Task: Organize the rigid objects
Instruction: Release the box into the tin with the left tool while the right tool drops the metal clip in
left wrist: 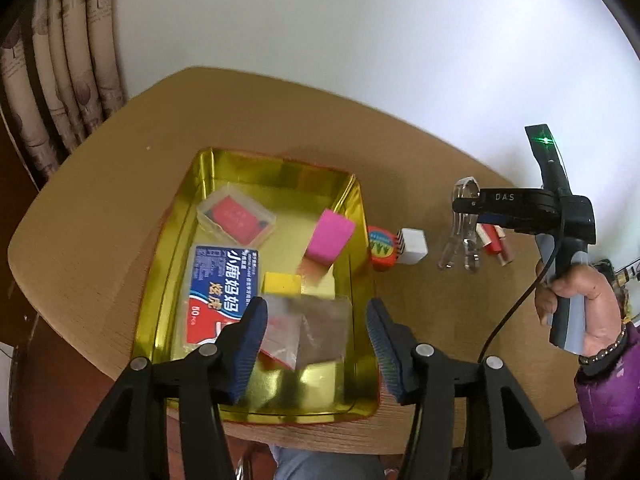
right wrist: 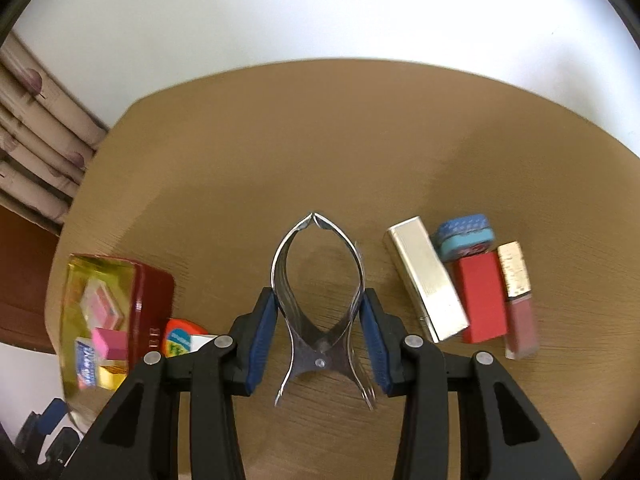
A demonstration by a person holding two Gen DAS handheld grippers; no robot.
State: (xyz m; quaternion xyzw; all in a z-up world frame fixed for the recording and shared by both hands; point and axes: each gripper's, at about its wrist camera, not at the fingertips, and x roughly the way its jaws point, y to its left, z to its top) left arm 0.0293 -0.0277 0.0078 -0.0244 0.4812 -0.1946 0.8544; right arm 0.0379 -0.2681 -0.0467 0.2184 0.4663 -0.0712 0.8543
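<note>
A gold tin tray [left wrist: 224,412] with red outer walls holds a blue-and-red card box [left wrist: 218,288], a clear case with a red card [left wrist: 236,216], a pink block [left wrist: 330,234], a yellow block [left wrist: 282,283] and a clear bag [left wrist: 308,328]. My left gripper [left wrist: 316,344] is open above the tray's near end, over the bag. My right gripper [right wrist: 318,336] is shut on a shiny metal clip [right wrist: 318,280], pads on both its sides; the clip also shows in the left wrist view [left wrist: 460,236].
Right of the tray lie a red round tin [left wrist: 382,250] and a white cube [left wrist: 412,246]. Right of the clip lie a silver box [right wrist: 426,280], a blue tin [right wrist: 464,236], a red box [right wrist: 482,296] and a lip gloss tube [right wrist: 518,300]. Curtain stands at left.
</note>
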